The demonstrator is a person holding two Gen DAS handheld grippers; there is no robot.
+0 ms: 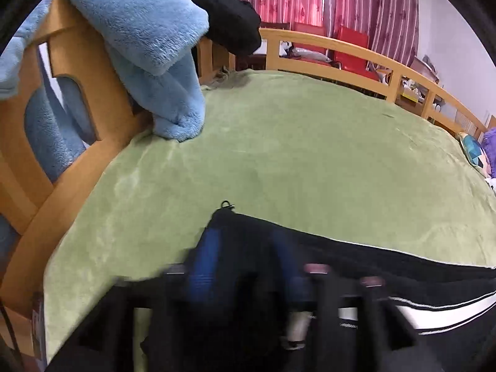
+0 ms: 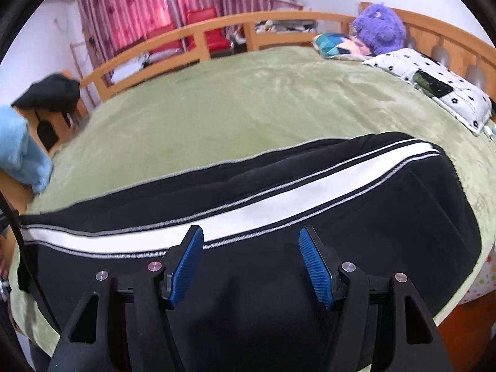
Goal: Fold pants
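Right claw (image 2: 251, 241) and blurred left claw (image 1: 245, 245) gape empty above black pants (image 2: 310, 192) on the bed (image 2: 248, 108).

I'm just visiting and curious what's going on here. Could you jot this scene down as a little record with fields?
Place: bed with a green blanket and a wooden rail
Garment: black pants with a white side stripe, lying flat along the near edge of the bed
Right tongs: open, over the pants, gripping nothing
Left tongs: blurred, look open, at the end of the pants
Other items: blue fleece draped over the footboard, purple plush toy, patterned pillows
Folding: no crosswise fold yet
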